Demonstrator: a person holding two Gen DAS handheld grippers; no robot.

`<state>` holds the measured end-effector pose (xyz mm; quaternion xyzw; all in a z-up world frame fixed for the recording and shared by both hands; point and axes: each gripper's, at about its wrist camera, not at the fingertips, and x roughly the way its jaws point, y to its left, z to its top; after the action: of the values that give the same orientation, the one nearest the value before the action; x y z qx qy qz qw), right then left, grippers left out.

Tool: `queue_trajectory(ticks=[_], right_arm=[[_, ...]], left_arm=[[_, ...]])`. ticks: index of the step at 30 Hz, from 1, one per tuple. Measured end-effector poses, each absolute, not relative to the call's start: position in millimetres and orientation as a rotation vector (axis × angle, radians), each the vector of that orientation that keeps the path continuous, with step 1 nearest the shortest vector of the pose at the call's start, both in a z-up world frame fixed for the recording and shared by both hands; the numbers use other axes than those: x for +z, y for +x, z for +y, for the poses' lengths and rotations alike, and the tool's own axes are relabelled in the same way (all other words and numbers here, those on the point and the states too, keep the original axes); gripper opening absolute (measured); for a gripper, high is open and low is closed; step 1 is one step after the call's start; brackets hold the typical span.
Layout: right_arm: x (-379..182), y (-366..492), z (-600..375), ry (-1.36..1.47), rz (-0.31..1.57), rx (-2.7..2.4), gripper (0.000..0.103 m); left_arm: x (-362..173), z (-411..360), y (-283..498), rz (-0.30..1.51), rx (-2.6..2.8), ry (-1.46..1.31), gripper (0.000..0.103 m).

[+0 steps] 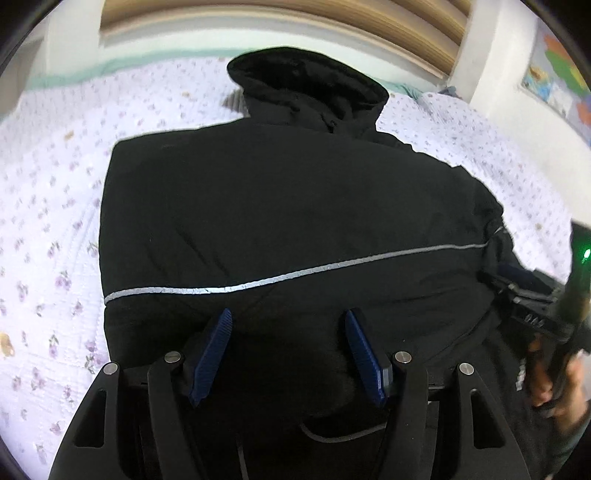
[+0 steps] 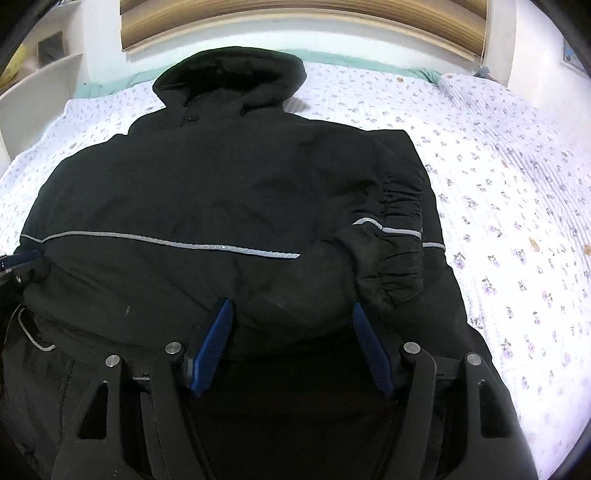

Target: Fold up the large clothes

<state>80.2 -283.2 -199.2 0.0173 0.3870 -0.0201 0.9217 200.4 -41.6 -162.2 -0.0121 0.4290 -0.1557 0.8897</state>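
Bed (image 2: 498, 177) w/ white floral-print quilt is filling the room's middle; mint-green sheet edge (image 2: 110, 83) is showing at far side. Wooden blind (image 2: 295, 22) is hanging behind, white shelves (image 2: 40, 81) standing at left, colourful poster (image 1: 557, 81) on the wall.

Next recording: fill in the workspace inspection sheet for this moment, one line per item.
Surface: bed with floral bedspread, mostly flat.
Job's things: black hooded jacket lies spread out, hood at the far end; a sleeve with gathered cuff is folded over the body; a reflective stripe runs across.
Clutter: a few small brown specks on the bedspread.
Grippers: left hand-held gripper and right hand-held gripper both open over the near hem, nothing clamped.
Cables: nothing seen.
Surroundings: wooden blind, white wall, shelves at one side.
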Motion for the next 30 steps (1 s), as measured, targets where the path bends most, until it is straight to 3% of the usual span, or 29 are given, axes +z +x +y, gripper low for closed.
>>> queue_trajectory(ticks=[13, 30], right_arm=[[-205.3, 64.8, -281.7, 0.047, 0.726, -0.064, 0.071], [-207.0, 68.2, -288.5, 0.112, 0.756, -0.076, 0.085]], left_arm=[[-161.6, -37.5, 189.3, 0.823, -0.323, -0.037, 0.065], [-162.8, -47.8, 196.2, 0.868, -0.295, 0.007, 0.070]])
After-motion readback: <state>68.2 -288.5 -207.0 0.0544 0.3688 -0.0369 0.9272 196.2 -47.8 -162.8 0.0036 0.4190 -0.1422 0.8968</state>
